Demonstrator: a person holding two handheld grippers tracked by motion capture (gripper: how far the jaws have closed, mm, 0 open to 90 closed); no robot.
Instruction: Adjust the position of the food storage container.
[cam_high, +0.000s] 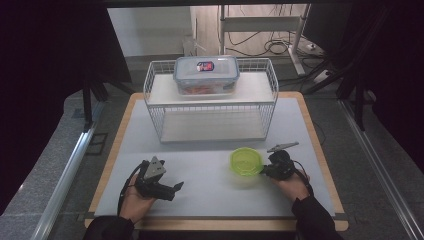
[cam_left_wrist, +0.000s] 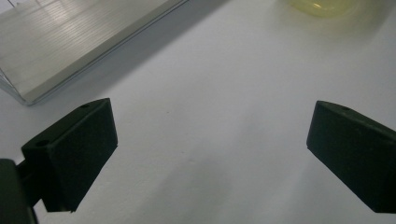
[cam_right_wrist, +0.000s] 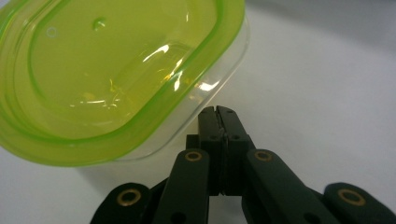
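Pinching together at green-lidded tub's (cam_right_wrist: 116, 79) rim, right tongs (cam_right_wrist: 219, 112), left tongs (cam_left_wrist: 210, 144) spread over bare table (cam_left_wrist: 210, 84)

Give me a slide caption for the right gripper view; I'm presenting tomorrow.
Right gripper, jaws shut, tips at the wall of the green-lidded container on the white table.

We've got the wire rack (cam_high: 211, 102) at the tabletop's (cam_high: 200, 165) back, a lidded food box (cam_high: 206, 75) on its upper shelf, and the small container (cam_high: 245, 161) in front, toward the right.
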